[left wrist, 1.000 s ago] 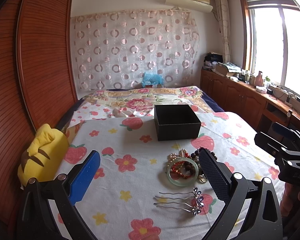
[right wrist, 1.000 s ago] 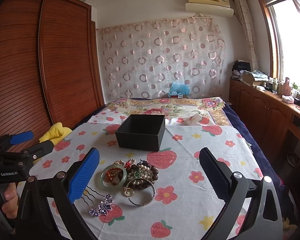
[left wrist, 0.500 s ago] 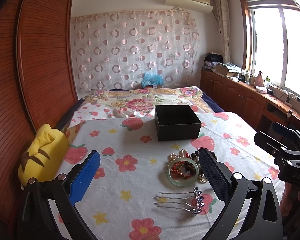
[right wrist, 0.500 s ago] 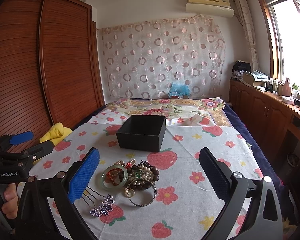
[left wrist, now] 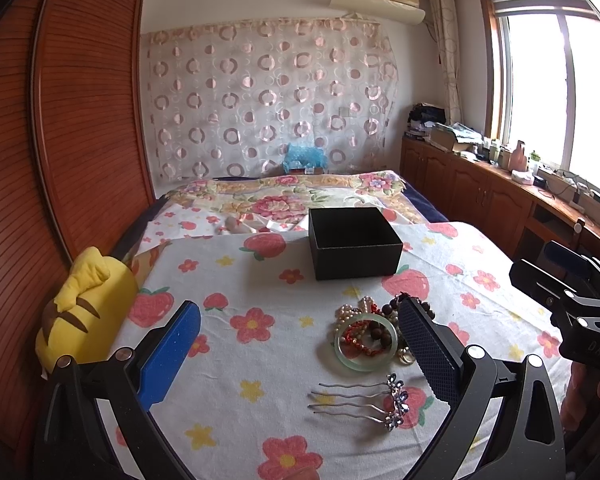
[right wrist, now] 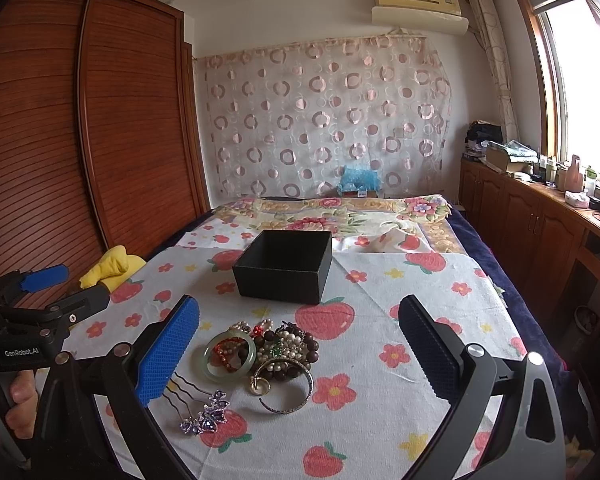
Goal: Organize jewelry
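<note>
Jewelry pile [left wrist: 374, 330] before black box [left wrist: 354, 242]

The box [right wrist: 284, 268] stands on the bed [right wrist: 400, 320], open side up. Nearer the camera than the box lies the jewelry heap [right wrist: 268, 350]: a bangle [right wrist: 230, 356] at the heap's left edge, beads [right wrist: 290, 346] to the bangle's right, a cuff [right wrist: 288, 394] nearer still. The hair comb [right wrist: 198, 408] lies near the heap, on the side away from the box. A pillow [left wrist: 82, 312] sits well left of the box, at the bed's edge beside the wardrobe [left wrist: 40, 160].
</note>
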The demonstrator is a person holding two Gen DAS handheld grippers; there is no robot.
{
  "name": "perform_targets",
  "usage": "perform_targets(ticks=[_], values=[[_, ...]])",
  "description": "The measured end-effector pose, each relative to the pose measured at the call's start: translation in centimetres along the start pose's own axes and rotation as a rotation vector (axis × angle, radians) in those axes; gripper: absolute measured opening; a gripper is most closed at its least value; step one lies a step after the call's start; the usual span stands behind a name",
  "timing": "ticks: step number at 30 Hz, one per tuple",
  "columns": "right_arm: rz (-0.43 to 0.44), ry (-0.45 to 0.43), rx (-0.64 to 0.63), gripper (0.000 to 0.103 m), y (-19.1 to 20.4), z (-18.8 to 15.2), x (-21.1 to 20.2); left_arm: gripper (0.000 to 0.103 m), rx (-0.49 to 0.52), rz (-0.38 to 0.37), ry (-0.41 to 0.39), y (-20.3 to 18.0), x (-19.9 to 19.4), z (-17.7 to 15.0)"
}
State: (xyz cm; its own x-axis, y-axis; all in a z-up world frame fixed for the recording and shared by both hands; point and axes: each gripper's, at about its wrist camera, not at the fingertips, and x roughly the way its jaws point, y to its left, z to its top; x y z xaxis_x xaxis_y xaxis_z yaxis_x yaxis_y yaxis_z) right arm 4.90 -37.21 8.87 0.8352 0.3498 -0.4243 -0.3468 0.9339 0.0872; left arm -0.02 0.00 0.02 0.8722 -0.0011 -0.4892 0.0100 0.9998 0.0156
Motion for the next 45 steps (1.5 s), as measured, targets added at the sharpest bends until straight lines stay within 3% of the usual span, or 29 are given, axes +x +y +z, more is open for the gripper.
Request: perform_targets(ticks=[30, 36, 41, 45], values=[[0.009, 0.024, 0.001, 0.101, 0.3, 0.1, 0.6, 0.096, 0.003, -0.009, 0.03, -0.8, 0.9, -1.2], [0.029, 0.085, -0.014, 0.1, -0.6, -1.0, 2.1, 0.096, 0.02, -0.034, 0.099, -0.5, 2.9, -2.5], [0.049, 0.192, -0.034, 0.092, -1.7, -2.7, 4.8, 0.096, 0.046, -0.06, 0.172, -0.6, 4.7, -4.0], [0.078, 0.276, -0.033, 0.079, -2.4, -4.5, 7.1, 0.096, 0.058, -0.078, 0.226, -0.4, 5.8, -5.2]])
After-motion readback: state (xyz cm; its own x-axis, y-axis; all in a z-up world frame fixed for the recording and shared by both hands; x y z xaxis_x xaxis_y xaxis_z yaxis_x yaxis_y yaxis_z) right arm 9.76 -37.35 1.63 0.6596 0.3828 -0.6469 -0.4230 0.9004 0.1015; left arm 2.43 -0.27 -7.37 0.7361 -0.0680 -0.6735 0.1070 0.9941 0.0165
